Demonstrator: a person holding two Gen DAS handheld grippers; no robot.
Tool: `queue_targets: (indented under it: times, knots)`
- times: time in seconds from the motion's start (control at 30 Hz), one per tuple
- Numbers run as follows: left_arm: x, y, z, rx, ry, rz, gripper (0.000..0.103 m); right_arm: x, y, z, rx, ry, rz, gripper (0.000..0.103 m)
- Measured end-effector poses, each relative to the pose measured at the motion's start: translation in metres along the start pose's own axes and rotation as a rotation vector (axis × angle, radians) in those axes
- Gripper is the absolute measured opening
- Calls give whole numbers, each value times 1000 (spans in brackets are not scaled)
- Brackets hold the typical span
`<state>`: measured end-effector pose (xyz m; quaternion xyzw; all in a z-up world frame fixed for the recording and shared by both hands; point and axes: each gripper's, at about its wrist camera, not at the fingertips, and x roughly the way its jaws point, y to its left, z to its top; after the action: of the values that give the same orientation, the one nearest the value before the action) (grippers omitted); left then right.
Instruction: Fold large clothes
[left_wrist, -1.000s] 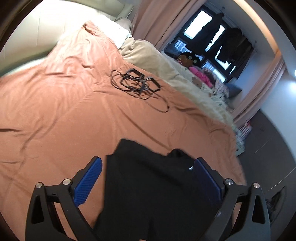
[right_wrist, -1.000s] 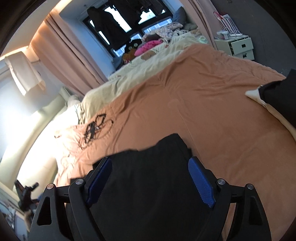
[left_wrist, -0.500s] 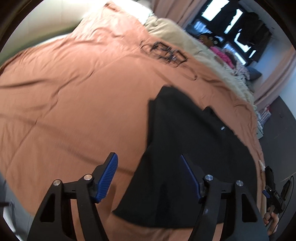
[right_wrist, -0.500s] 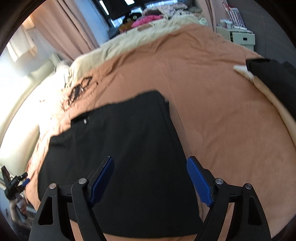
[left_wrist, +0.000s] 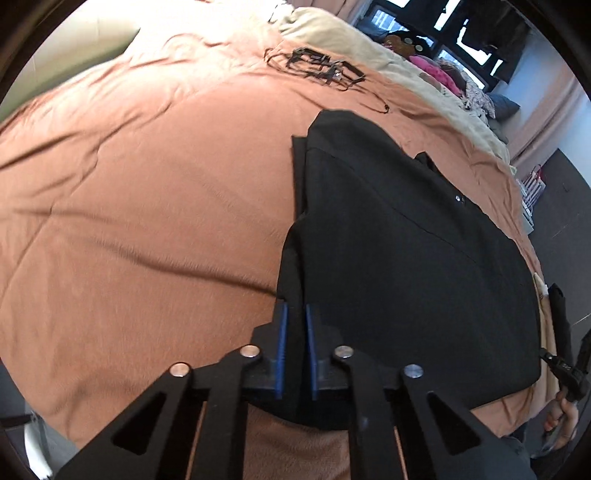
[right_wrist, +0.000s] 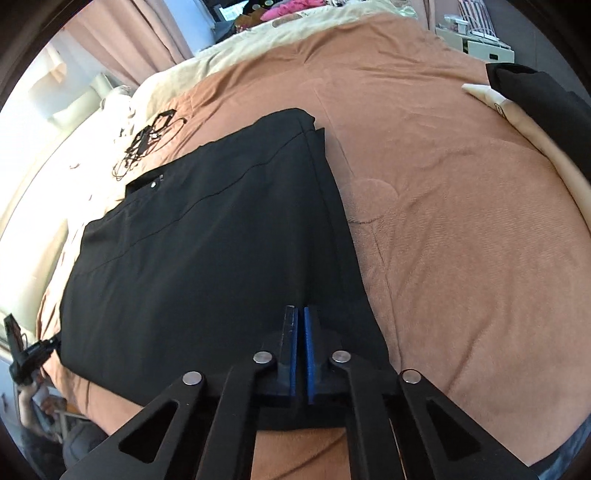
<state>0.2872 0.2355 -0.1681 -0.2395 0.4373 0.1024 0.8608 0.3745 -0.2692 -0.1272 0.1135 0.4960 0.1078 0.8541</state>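
Jaws closed on black garment (left_wrist: 406, 258) corners.

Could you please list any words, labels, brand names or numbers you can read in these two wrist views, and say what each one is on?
No readable text in either view.
Black garment: a small tag or stud near its collar, too small to read.
Cream item at the bed's far right edge: a small brownish mark, too blurred to read.
White drawer unit beyond the bed: no lettering legible.
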Motion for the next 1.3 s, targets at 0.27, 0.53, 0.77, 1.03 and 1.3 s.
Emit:
queue_targets:
  times: [0.27,0.53,0.77,1.03,1.3]
  knots:
    - [13,0,21,-21,14,-15,6,-17,-4,-11,45,-27,-1,2]
    - [25,8,24,-73,70,-38,6,0,5,7,37,4,1,23]
    - [27,-9,24,34,33,3,5,22,16,24,24,-16,-8,5]
    - [29,6,30,-65,31,-8,5,24,9,37,77,-44,-49,4]
    - [6,46,9,-237,51,-137,40,-23,16,33,77,-141,-38,67]
